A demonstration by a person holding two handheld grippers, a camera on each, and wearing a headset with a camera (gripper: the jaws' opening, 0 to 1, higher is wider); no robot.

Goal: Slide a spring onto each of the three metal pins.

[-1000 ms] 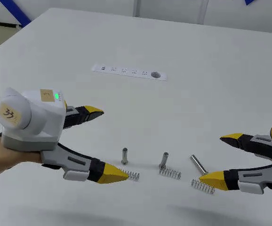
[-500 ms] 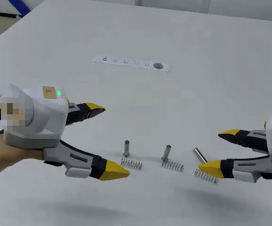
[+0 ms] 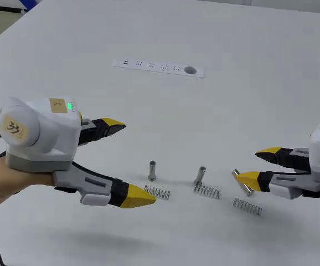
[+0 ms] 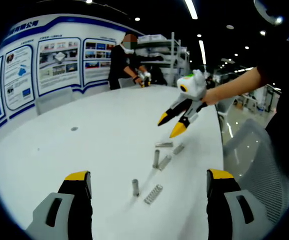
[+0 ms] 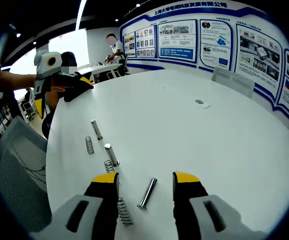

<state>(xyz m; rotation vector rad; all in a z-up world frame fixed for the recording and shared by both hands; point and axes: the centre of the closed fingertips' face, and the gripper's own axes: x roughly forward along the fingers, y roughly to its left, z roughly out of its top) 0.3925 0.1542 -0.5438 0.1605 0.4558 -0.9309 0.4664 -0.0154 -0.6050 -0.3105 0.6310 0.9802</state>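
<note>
Two metal pins stand upright on the white table point(image 3: 232, 100): the left pin point(image 3: 152, 170) and the middle pin point(image 3: 200, 176). A third pin point(image 3: 242, 182) lies flat at the right. One spring lies in front of each: left spring point(image 3: 157, 192), middle spring point(image 3: 207, 192), right spring point(image 3: 247, 206). My left gripper point(image 3: 129, 162) hovers wide open left of the left pin, holding nothing. My right gripper point(image 3: 252, 165) is open with a narrow gap. In the right gripper view its fingertips point(image 5: 106, 177) flank the lying pin point(image 5: 147, 193) without touching it, the right spring point(image 5: 124, 211) beside it.
A flat white power strip point(image 3: 159, 67) is set into the table farther back. In the right gripper view a grey chair point(image 5: 19, 165) stands by the table's near edge. People stand at another bench point(image 4: 134, 75) far behind.
My right gripper has moved up and in toward the lying pin, and its jaws have narrowed. My left gripper has hardly shifted. The head camera has tilted slightly.
</note>
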